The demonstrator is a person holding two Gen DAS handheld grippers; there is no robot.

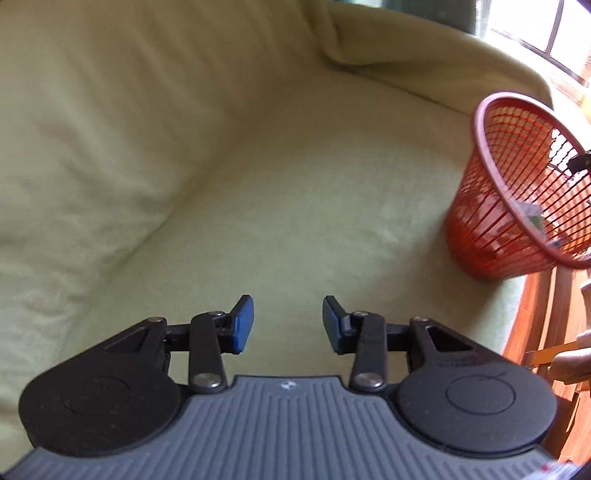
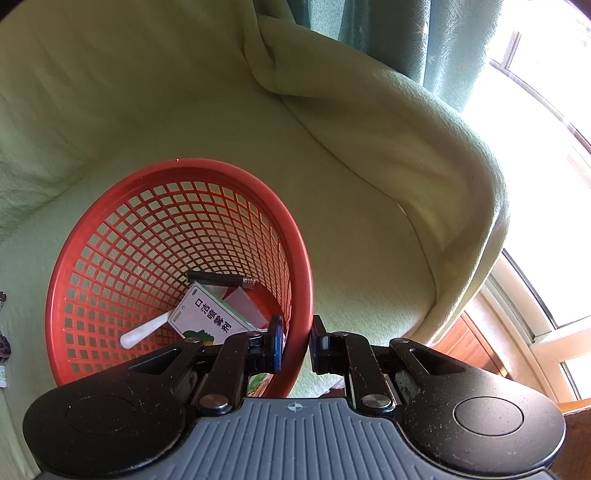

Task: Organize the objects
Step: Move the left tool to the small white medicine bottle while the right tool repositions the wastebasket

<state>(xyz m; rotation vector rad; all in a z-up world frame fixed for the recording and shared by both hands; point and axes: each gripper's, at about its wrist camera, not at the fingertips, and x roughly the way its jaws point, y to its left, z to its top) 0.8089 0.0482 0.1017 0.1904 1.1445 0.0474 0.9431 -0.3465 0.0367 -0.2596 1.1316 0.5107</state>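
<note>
Left gripper [image 1: 288, 325] hangs over bare pale-green sofa cover [image 1: 258, 206], jaws partly apart, nothing between the blue pads [image 1: 243, 325]. To its right the red mesh basket [image 1: 517, 192] stands on the seat near the front edge, tilted.

Right gripper [image 2: 297, 343] is clamped narrow on the basket rim [image 2: 301, 295], one finger inside the wall, one outside. Inside the basket lie a white box with printed characters [image 2: 207, 317], a white stick-shaped item [image 2: 142, 332] just beside it, and a black cylindrical item [image 2: 218, 278] behind the box. A teal curtain [image 2: 388, 33] and bright window [image 2: 546, 92] stand beyond the sofa arm.
</note>
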